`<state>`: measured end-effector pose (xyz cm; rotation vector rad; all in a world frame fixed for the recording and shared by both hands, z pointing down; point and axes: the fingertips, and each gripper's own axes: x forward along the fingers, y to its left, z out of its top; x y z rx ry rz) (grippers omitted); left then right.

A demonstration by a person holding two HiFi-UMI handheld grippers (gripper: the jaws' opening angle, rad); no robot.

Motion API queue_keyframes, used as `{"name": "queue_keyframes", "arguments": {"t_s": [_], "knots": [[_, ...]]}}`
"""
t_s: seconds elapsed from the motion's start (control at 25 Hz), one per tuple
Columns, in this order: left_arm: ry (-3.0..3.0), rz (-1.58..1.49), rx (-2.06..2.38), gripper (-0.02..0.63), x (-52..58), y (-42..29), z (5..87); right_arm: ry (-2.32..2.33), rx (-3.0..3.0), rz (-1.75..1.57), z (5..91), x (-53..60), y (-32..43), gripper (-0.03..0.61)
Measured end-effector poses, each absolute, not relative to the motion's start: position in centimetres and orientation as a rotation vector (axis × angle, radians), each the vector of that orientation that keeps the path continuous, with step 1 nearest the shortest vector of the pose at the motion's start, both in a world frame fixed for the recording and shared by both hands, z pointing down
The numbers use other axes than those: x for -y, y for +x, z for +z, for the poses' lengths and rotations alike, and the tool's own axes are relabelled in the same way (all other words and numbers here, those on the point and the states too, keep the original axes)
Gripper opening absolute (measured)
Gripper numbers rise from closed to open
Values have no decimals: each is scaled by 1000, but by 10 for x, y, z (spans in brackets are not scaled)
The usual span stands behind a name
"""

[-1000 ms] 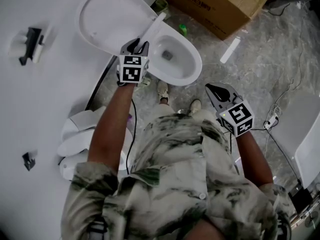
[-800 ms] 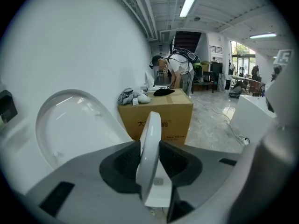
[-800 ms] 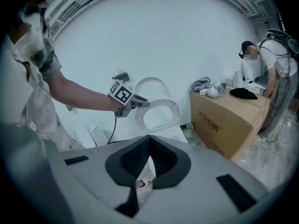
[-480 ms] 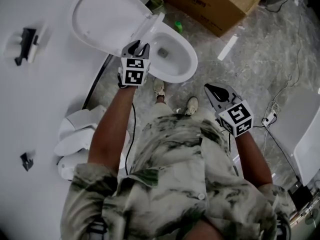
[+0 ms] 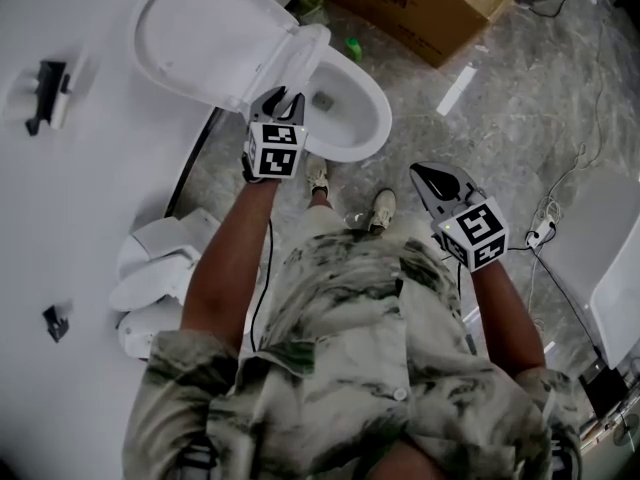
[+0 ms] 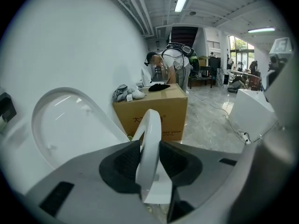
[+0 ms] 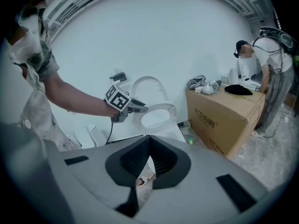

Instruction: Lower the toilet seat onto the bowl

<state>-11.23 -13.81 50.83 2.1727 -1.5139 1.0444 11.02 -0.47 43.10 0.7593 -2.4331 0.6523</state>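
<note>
- Head view puts us right above the toilet: the left gripper (image 5: 279, 96) is up at the toilet seat (image 5: 303, 56). We see the seat edge-on, raised off the bowl (image 5: 355, 123) and standing between it and the lid (image 5: 200, 33).
- Over to the left gripper view, and we get the grip plain. Both dark pads press on the white rim of the toilet seat, one on each side, so the left gripper is clamped on it.
- The lid leans back against the white wall (image 5: 90, 218). The toilet seat is tilted away from it and is not yet down on the bowl.
- From the right gripper view we catch it side-on: the lid is upright and the toilet seat slants forward of it over the bowl, with the left gripper on its rim.
- The right gripper (image 5: 425, 176) hangs well apart from the toilet, out over the marbled floor (image 5: 500, 118) on our right side. Its jaws are together with nothing between them.
- Beyond the toilet sits a cardboard box (image 5: 430, 3), near the far side of the bowl, and another person (image 6: 173, 69) bends over behind it.
- Our own shoes (image 5: 320, 176) stand just in front of the bowl.
</note>
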Motion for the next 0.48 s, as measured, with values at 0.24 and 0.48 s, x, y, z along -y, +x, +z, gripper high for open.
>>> {"name": "queue_keyframes", "arguments": {"t_s": [0.24,0.48], "knots": [[2158,1072,1493,138,129,-100,519,766,2431,658,435,4,120,23],[2169,1094,1480,138,123,-87,530,761,2425,669,444,-1,127,23]]}}
